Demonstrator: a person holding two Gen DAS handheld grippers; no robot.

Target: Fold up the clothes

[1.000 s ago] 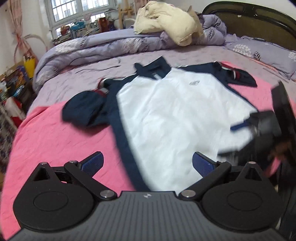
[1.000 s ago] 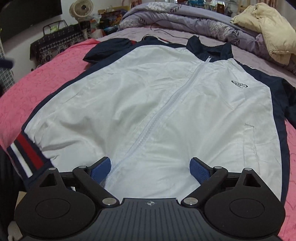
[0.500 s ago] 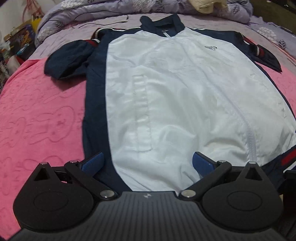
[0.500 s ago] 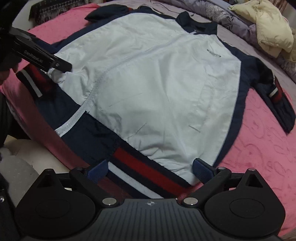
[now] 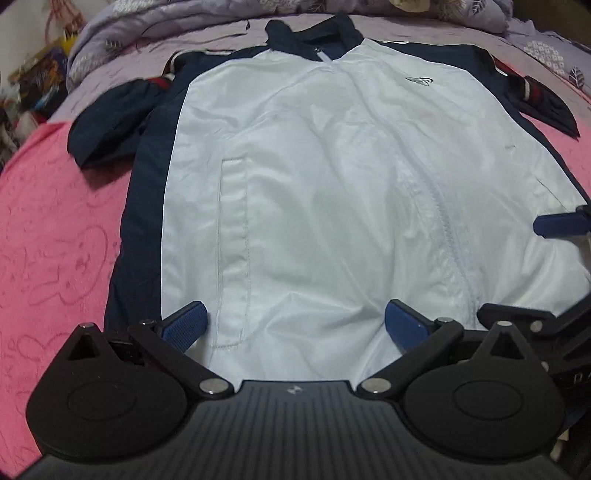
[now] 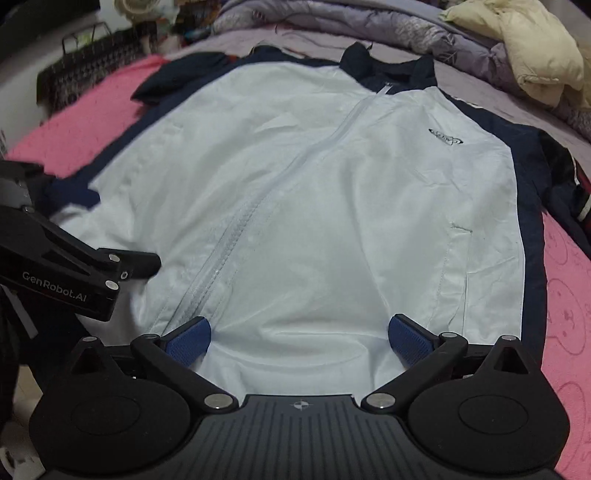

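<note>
A white jacket (image 5: 325, 206) with navy sides, a front zip (image 6: 258, 206) and a navy collar (image 5: 314, 40) lies face up on a pink blanket (image 5: 55, 229). Its navy sleeves are bunched at both shoulders. My left gripper (image 5: 295, 325) hovers low over the left half of the hem, open, with only loose white cloth beneath the blue pads. My right gripper (image 6: 299, 338) is over the hem just right of the zip; its jaws are opening and the pads do not press the cloth. Each gripper shows at the edge of the other's view: right fingertip (image 5: 561, 223), left gripper arm (image 6: 74, 266).
A rumpled purple duvet (image 6: 369, 29) and a cream coat (image 6: 524, 51) lie past the collar. A dark wire basket (image 6: 92, 62) and a fan (image 6: 136, 11) stand beyond the bed's left side. Clutter (image 5: 33, 85) sits by the bed at the far left.
The left gripper has dropped closer to the jacket's hem. The right view has swung from the striped hem band at the bed edge onto the white front beside the zip.
</note>
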